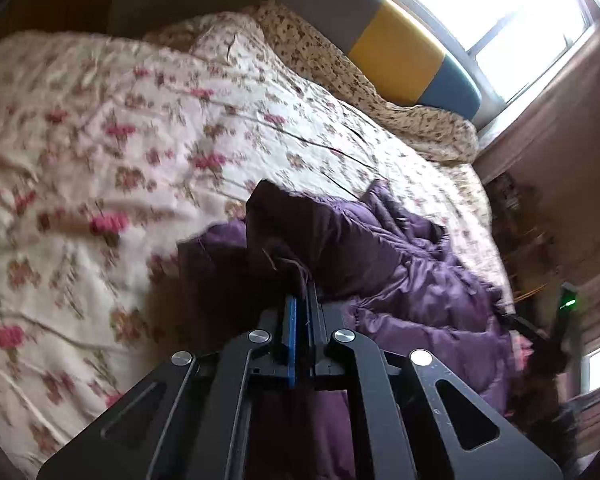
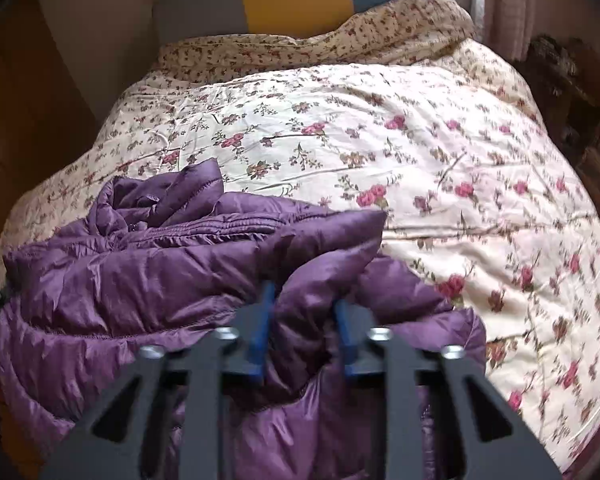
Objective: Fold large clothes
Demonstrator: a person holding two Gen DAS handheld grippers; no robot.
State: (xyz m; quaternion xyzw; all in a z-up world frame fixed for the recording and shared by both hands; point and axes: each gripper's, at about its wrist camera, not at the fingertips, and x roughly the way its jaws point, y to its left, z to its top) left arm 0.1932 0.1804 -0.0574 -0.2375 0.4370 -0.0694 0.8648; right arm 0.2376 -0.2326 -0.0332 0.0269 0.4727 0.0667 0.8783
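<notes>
purple jacket (image 2: 148, 280) lies bunched crosswise on the bed (image 2: 420, 152), pinched by left gripper (image 1: 302, 300) and right gripper (image 2: 306, 320) fingers.

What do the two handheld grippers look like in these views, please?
Each is a matte black metal linkage frame with slotted cut-outs, round silver pivot bolts and blue finger pads: the left gripper and the right gripper. No cables, markings or sleeves show.

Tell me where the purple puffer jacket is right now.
The purple puffer jacket lies bunched on the floral bedspread at the near edge of the bed, lower left in the right wrist view, pinched by both grippers.
</notes>
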